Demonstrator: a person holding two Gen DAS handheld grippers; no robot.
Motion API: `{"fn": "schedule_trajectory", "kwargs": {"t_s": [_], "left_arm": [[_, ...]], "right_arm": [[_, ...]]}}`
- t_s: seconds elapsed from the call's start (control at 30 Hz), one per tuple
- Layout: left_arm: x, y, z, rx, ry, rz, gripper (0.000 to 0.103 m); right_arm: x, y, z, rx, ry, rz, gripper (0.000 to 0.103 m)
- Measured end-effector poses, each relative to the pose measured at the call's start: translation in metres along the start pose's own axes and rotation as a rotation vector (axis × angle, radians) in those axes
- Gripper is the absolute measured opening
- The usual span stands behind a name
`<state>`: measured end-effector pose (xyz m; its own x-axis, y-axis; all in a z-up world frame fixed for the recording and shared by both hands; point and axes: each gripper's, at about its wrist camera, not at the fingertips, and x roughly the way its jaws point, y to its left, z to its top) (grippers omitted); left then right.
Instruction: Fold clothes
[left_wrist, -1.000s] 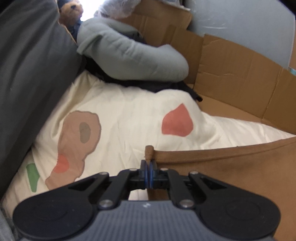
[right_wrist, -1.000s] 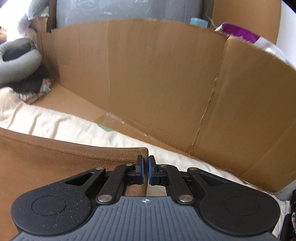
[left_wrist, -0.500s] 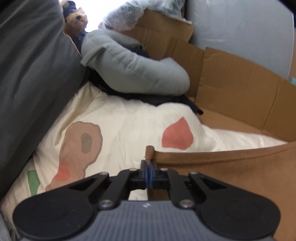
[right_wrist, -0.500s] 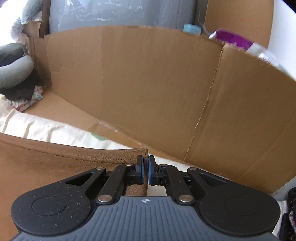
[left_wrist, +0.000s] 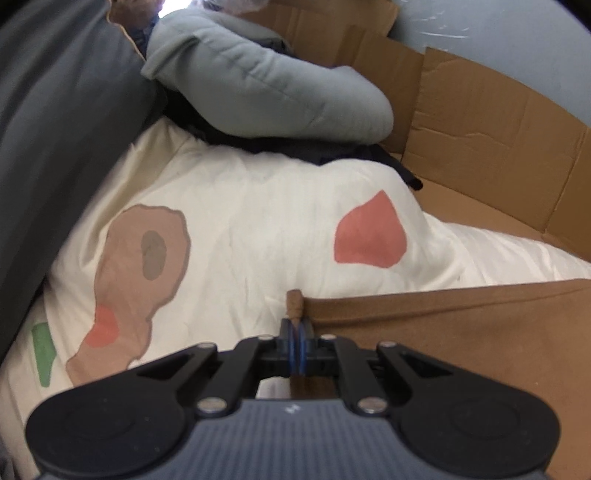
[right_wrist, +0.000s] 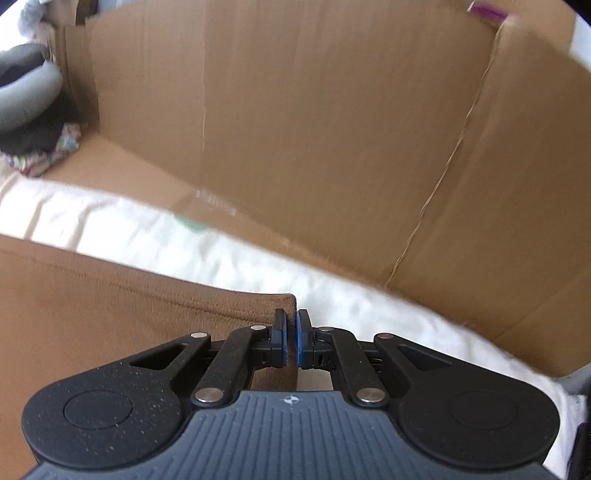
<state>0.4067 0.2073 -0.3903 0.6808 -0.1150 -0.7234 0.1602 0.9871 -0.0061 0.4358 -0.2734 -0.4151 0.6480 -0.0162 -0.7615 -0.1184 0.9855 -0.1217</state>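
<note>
both sets of fingers are pinched nearly closed on cloth. our left gripper (left_wrist: 295, 343) has its blue pads (left_wrist: 291, 345) clamped on one corner of the brown garment (left_wrist: 461, 332), with a small rolled nub of fabric sticking up just past the tips. our right gripper (right_wrist: 290, 341) shows only a thin slit between its blue pads (right_wrist: 281, 341), and the garment's other corner (right_wrist: 284, 304) sits in that slit, held at the hem.

the brown garment's top edge runs taut between our two grippers; it goes off to the right in the left wrist view and off to the left in the right wrist view (right_wrist: 92, 314), and the rest of it drops below the frame, so we cannot tell how it hangs.

just behind the garment lies a cream sheet (left_wrist: 258, 221) with a brown blob, red patches and a green mark printed on it. past that, in the left wrist view, a grey padded cushion (left_wrist: 266, 85) rests on dark clothing (left_wrist: 332, 153); a dark grey surface (left_wrist: 55, 129) fills the left side. cardboard walls (right_wrist: 314, 129) stand beyond the sheet in both views, creased and a bit blurred on the right. far left in the right wrist view there is a patterned cloth scrap (right_wrist: 44, 157) beside the cushion.
</note>
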Motion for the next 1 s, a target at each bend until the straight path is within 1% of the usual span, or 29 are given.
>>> {"fn": "schedule_trajectory", "kwargs": {"t_s": [0.03,0.07,0.1,0.13,0.17,0.2,0.23,0.33,0.4,0.43,0.47,0.5,0.53,0.6,0.7,0.73,0.9,1.0], "left_arm": [[0.000,0.000,0.001,0.001,0.006,0.001,0.006],[0.000,0.000,0.001,-0.002,0.012,0.001,0.007],[0.000,0.001,0.002,-0.010,0.018,0.000,0.009],[-0.002,0.003,0.003,-0.023,0.023,0.000,0.014],[-0.004,0.004,0.004,-0.035,0.024,0.001,0.017],[-0.007,0.005,0.004,-0.039,0.021,0.005,0.021],[-0.011,0.005,0.004,-0.039,0.018,0.009,0.026],[-0.023,0.006,0.002,-0.055,0.015,0.011,0.033],[-0.035,0.005,0.001,-0.073,-0.001,0.013,0.036],[-0.041,0.004,0.000,-0.072,-0.011,0.017,0.042],[-0.047,0.000,-0.001,-0.060,-0.020,0.026,0.046],[-0.053,-0.003,-0.001,-0.046,-0.027,0.036,0.054],[-0.059,-0.006,-0.002,-0.034,-0.034,0.042,0.056],[-0.071,-0.013,-0.005,-0.020,-0.039,0.029,0.057],[-0.087,-0.022,-0.012,-0.022,-0.041,-0.008,0.063],[-0.092,-0.026,-0.015,-0.024,-0.045,-0.011,0.063],[-0.110,-0.043,-0.031,-0.074,-0.033,-0.012,0.064],[-0.124,-0.052,-0.039,-0.089,-0.022,-0.025,0.064]], "right_arm": [[0.002,-0.001,-0.001,0.001,0.013,0.006,0.003],[0.003,-0.002,-0.001,0.007,0.020,0.009,0.005],[0.003,-0.004,0.000,0.014,0.025,0.011,0.009],[0.003,-0.006,0.001,0.025,0.031,0.010,0.016],[0.002,-0.009,0.002,0.044,0.041,0.010,0.026],[0.000,-0.011,0.004,0.057,0.042,0.011,0.033],[-0.003,-0.013,0.005,0.068,0.041,0.014,0.035],[-0.015,-0.016,0.008,0.095,0.038,0.015,0.039],[-0.024,-0.018,0.011,0.116,0.034,0.017,0.039],[-0.028,-0.018,0.013,0.123,0.029,0.018,0.039],[-0.034,-0.017,0.014,0.130,0.021,0.026,0.039],[-0.041,-0.017,0.016,0.138,0.013,0.035,0.039],[-0.048,-0.016,0.017,0.145,0.005,0.044,0.039],[-0.062,-0.013,0.018,0.159,-0.012,0.064,0.039],[-0.080,-0.007,0.015,0.175,-0.041,0.099,0.039],[-0.084,-0.005,0.012,0.183,-0.041,0.107,0.039],[-0.102,0.008,-0.008,0.178,-0.040,0.104,0.040],[-0.117,0.009,-0.019,0.215,-0.040,0.110,0.040]]}}
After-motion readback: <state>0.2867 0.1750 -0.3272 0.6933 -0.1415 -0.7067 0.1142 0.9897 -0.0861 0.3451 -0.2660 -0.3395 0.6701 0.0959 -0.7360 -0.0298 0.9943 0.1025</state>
